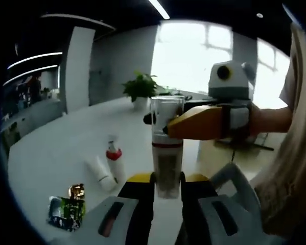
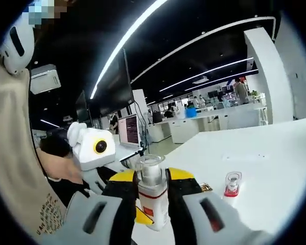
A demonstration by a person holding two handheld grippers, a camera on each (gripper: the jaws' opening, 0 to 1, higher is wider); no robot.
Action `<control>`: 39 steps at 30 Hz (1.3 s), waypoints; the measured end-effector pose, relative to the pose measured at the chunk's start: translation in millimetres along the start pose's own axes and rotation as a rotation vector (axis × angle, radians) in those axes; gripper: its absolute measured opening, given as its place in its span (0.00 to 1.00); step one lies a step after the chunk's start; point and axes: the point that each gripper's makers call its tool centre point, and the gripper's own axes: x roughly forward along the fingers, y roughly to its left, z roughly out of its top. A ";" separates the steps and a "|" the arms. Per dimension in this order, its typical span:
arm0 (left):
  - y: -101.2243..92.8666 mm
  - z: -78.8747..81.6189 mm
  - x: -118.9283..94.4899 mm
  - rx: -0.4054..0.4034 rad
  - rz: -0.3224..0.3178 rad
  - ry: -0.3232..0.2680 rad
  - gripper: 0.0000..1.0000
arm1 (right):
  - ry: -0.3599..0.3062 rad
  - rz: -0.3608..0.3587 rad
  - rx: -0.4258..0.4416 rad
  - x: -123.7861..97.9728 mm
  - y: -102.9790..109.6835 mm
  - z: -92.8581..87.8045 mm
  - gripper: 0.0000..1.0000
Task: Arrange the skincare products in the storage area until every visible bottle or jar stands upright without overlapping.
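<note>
Open white table (image 1: 66, 138) across the left and centre of the left gripper view. Obstacles at lower left: white tube (image 1: 100, 173) touching red-collared bottle (image 1: 114, 162), foil packets (image 1: 67, 212) near the edge. Potted plant (image 1: 140, 91) at far centre. Bare tabletop at right of the right gripper view, apart from small red-capped bottle (image 2: 231, 186).

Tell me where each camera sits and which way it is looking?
Left gripper view: rides on the left gripper, looking along its jaws at a clear-capped bottle over the white table; the person's sleeve and the right gripper show.
Right gripper view: rides on the right gripper, looking across the table into the office; the left gripper and the sleeve show.
Shared: both views show the same bottle between both grippers.
</note>
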 end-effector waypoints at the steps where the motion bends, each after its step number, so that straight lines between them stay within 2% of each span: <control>1: -0.2 -0.5 1.1 0.002 -0.011 0.002 0.16 | 0.000 -0.005 0.002 -0.6 -0.1 0.0 0.23; 6: 1.0 -5.0 7.6 0.020 -0.042 0.021 0.16 | 0.020 -0.055 -0.006 -2.6 -6.8 -4.8 0.22; 10: 6.1 -12.8 16.4 0.057 -0.060 0.059 0.17 | 0.056 -0.117 -0.022 -2.8 -15.8 -14.7 0.21; 17: 16.3 -26.5 40.3 0.108 -0.088 0.107 0.17 | 0.135 -0.217 -0.098 -1.0 -32.2 -33.5 0.21; 24: 26.3 -47.4 60.4 0.126 -0.097 0.153 0.17 | 0.217 -0.270 -0.147 1.9 -48.1 -59.1 0.21; 25: 28.1 -52.5 64.0 0.133 -0.099 0.165 0.17 | 0.234 -0.276 -0.155 2.4 -52.1 -66.9 0.21; 33: 39.9 -85.6 86.0 0.186 -0.093 0.226 0.17 | 0.308 -0.323 -0.150 1.0 -69.6 -101.1 0.21; 39: 43.8 -103.7 98.2 0.175 -0.102 0.248 0.17 | 0.365 -0.346 -0.144 1.0 -78.9 -123.8 0.21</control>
